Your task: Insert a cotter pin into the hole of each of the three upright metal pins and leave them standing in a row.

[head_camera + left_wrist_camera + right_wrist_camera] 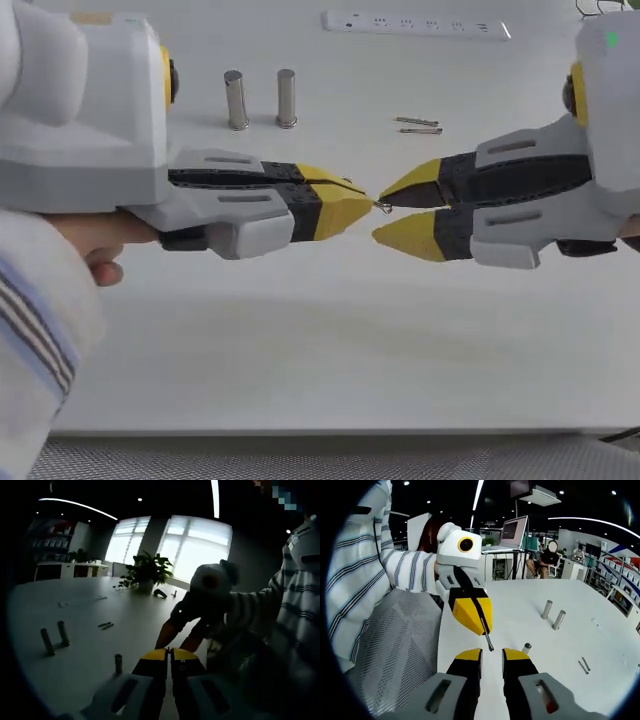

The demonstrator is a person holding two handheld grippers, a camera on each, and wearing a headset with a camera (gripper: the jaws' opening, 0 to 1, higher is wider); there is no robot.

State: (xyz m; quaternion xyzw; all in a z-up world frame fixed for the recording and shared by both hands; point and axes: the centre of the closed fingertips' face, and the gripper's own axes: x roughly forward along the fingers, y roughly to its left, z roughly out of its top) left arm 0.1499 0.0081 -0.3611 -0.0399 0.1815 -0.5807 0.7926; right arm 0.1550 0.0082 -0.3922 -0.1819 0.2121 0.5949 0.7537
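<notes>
Our left gripper is clamped on a cotter pin, which pokes out toward our right gripper, jaws parted at its tip. Beyond them on the table, two metal pins stand upright, with spare cotter pins lying nearby.

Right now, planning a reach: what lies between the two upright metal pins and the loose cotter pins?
Nothing; the head view shows bare table between the upright metal pins and the loose cotter pins.

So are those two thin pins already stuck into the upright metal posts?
No, both cotter pins lie flat on the table, apart from the posts.
</notes>
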